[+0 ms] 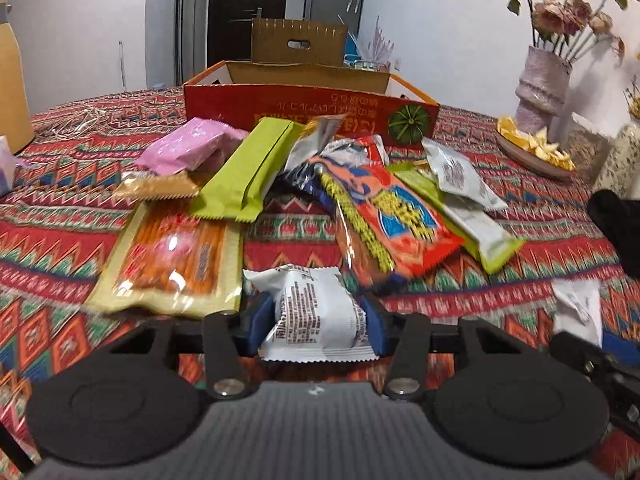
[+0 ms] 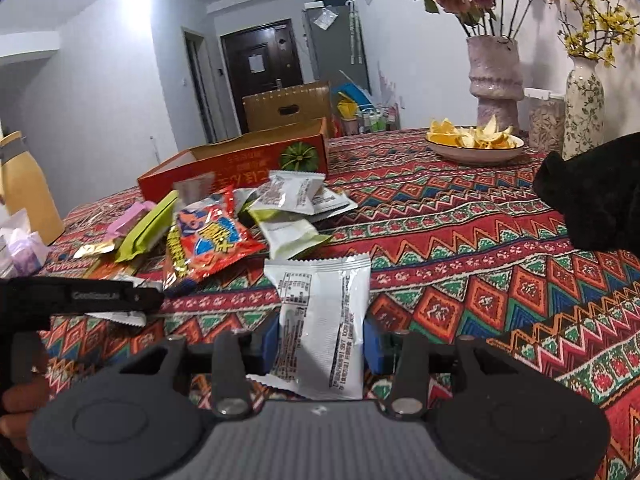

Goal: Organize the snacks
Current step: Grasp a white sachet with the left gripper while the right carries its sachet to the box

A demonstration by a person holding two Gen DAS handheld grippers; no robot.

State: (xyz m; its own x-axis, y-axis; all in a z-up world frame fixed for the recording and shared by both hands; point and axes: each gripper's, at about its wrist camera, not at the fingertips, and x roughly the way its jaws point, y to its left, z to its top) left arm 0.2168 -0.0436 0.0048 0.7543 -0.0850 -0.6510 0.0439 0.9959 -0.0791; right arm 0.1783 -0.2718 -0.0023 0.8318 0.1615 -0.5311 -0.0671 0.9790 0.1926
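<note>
A white crinkle-edged foil snack packet (image 1: 316,312) printed with small black text sits pinched between the blue pads of the left gripper (image 1: 316,322), its sealed ends sticking out in front and behind; whether it is lifted clear of the cloth I cannot tell. The jaws are drawn in narrow against its sides. A second white foil packet (image 2: 320,320), longer and flatter, stands squeezed between the pads of the right gripper (image 2: 320,342), which is likewise closed on it, the packet's top edge rising above the fingers. Taking 2 matching packets at once, 1 per hand, looks like a way to sort like with like.

Just beyond lies the rest of the loose pile: a red and orange crisp bag (image 1: 384,216) on top, a lime-green wrapped bar (image 1: 244,172) to its left, a pink wrapper (image 1: 188,146), a clear pack of orange sticks (image 1: 172,256), and more white and green sachets (image 1: 460,176) to the right.

Behind the heap stands an open red cardboard box with a green pumpkin picture (image 1: 312,112), its top flaps up and its inside unobstructed, probably the place the snacks are meant to go. Everything rests on a table under a red patterned cloth (image 2: 460,248). Farther right are a shallow bowl of orange peel (image 2: 474,148) and a pale pink vase of dried roses (image 2: 494,76), well apart from the work.
</note>
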